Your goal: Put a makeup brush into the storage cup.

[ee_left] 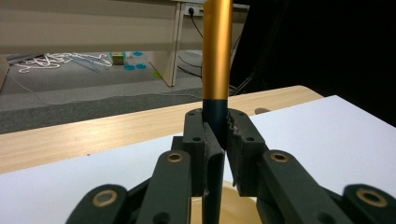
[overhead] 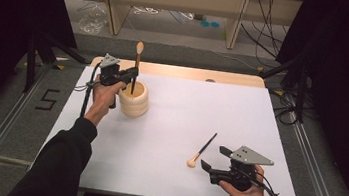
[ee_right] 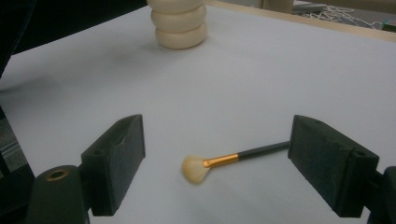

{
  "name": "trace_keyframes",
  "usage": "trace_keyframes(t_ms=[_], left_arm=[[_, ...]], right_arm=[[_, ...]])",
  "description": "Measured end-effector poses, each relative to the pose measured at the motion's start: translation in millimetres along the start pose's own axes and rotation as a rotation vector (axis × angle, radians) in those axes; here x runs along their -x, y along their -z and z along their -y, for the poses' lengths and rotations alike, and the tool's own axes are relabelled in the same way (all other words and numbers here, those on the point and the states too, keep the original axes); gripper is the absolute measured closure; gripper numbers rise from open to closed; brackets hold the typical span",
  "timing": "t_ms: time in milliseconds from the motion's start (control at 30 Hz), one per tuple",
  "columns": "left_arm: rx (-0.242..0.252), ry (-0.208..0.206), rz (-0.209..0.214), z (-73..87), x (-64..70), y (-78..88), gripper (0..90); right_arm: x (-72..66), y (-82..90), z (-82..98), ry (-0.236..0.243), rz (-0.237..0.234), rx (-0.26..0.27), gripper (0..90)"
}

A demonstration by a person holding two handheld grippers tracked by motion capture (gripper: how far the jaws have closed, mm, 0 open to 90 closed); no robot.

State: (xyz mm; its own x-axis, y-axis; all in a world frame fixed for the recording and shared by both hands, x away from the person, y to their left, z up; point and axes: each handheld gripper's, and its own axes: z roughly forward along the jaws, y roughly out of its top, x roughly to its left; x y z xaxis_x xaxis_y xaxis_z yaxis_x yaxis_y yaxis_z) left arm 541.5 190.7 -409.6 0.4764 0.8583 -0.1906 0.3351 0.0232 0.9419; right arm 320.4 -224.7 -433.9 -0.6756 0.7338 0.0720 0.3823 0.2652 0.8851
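In the lower right of the high view, the right gripper rests low over the near part of the white table top, held in the person's right hand, with its grey three-cornered plate on top and its jaws pointing toward the left of the frame. Its own view shows the two black jaws standing wide apart with nothing between the pads. Just beyond them, a little left of the frame's centre, lies a small makeup brush flat on the white surface; its pale bristle head points toward the lower left, a gold ferrule follows, and its dark handle runs off toward the right jaw. In the high view this brush lies aslant just up and left of the right gripper, apart from it. Farther back, in the upper left part of the table, the left gripper is clamped on the dark handle of a second brush, which stands upright in a cream ribbed holder. The left gripper view shows the jaws narrowed onto that handle just below its gold ferrule, with the holder's rim at the bottom edge of the frame.
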Motion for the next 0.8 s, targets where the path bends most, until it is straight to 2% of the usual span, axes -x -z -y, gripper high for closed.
trace_keyframes(t_ms=[600,733,800], left_arm=[[-0.014,0.019,0.010,12.6,-3.2,-1.6,78.6],[-0.014,0.026,0.009,14.8,-3.5,-1.4,78.6],[-0.017,0.025,0.011,16.2,-3.8,-1.2,78.6]], right_arm=[[-0.2,-0.1,-0.1,0.001,-0.001,-0.001,19.7],[0.0,-1.8,0.5,0.000,-0.007,0.014,19.7],[-0.1,-0.7,0.1,0.003,-0.001,0.003,19.7]])
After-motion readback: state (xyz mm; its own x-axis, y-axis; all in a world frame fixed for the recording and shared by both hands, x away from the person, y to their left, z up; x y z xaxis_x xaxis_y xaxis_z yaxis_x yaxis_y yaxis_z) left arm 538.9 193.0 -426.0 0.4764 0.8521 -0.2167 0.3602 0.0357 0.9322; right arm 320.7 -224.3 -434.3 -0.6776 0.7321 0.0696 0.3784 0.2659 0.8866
